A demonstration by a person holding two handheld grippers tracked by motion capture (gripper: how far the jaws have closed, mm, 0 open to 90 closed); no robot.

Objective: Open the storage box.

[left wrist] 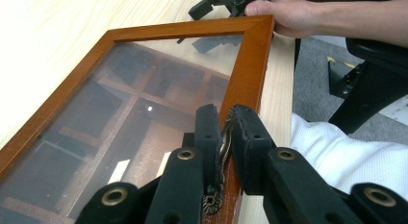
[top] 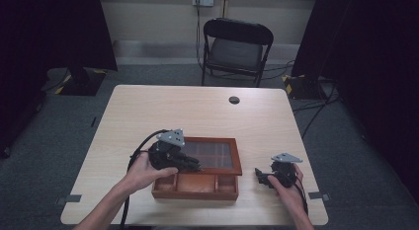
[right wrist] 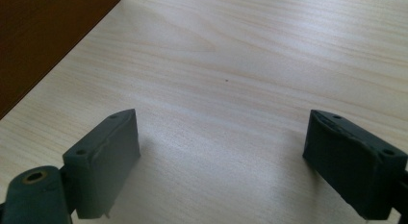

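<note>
A brown wooden box [top: 195, 189] with several compartments stands near the table's front edge. Its glass-paned lid [top: 212, 155] is tilted up at the front, so the front compartments show. My left gripper [top: 190, 166] is at the lid's front rail. In the left gripper view that gripper [left wrist: 225, 119] is shut on a small brass clasp [left wrist: 224, 144] fixed to the lid frame [left wrist: 250, 56]. My right gripper [top: 260, 176] rests on the table to the right of the box. Its jaws are open [right wrist: 221, 142] with bare tabletop between them, and the box's side [right wrist: 43, 36] is at the upper left.
The light wooden table [top: 197, 111] has a round cable hole [top: 234, 99] near its far edge. A black folding chair [top: 236, 47] stands behind the table. A white-clad leg [left wrist: 337, 152] lies below the table's edge.
</note>
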